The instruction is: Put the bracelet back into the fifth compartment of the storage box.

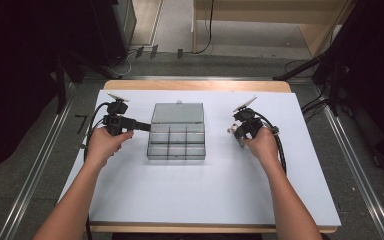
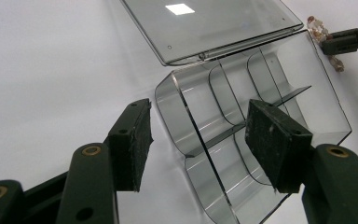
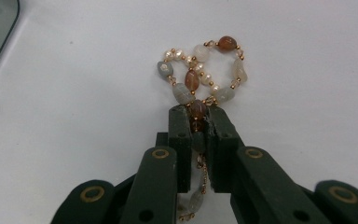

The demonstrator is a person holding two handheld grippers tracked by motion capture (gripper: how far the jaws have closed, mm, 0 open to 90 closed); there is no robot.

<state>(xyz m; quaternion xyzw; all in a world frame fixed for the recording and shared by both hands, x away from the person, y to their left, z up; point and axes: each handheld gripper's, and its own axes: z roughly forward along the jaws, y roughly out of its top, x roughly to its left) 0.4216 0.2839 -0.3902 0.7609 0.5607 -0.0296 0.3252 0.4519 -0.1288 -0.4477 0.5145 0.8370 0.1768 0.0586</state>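
Observation:
A clear plastic organiser box (image 1: 176, 137) with several compartments lies on the white sheet, its lid (image 1: 177, 113) swung open to the far side. My left gripper (image 1: 145, 126) is at the box's left wall. In the left gripper view the left gripper (image 2: 200, 109) stands open, one jaw outside the box (image 2: 242, 140) and the other over its compartments, with neither pad pressing. To the right of the box, my right gripper (image 3: 198, 112) is shut on a beaded bracelet (image 3: 200, 70) of brown, grey and pearl beads lying on the sheet. The right gripper (image 1: 232, 129) sits apart from the box.
The white sheet (image 1: 180, 190) covers a wooden table (image 1: 195, 85) with open space in front of the box. Cables (image 1: 281, 150) trail from both grippers. Dark stands and floor rails flank the table.

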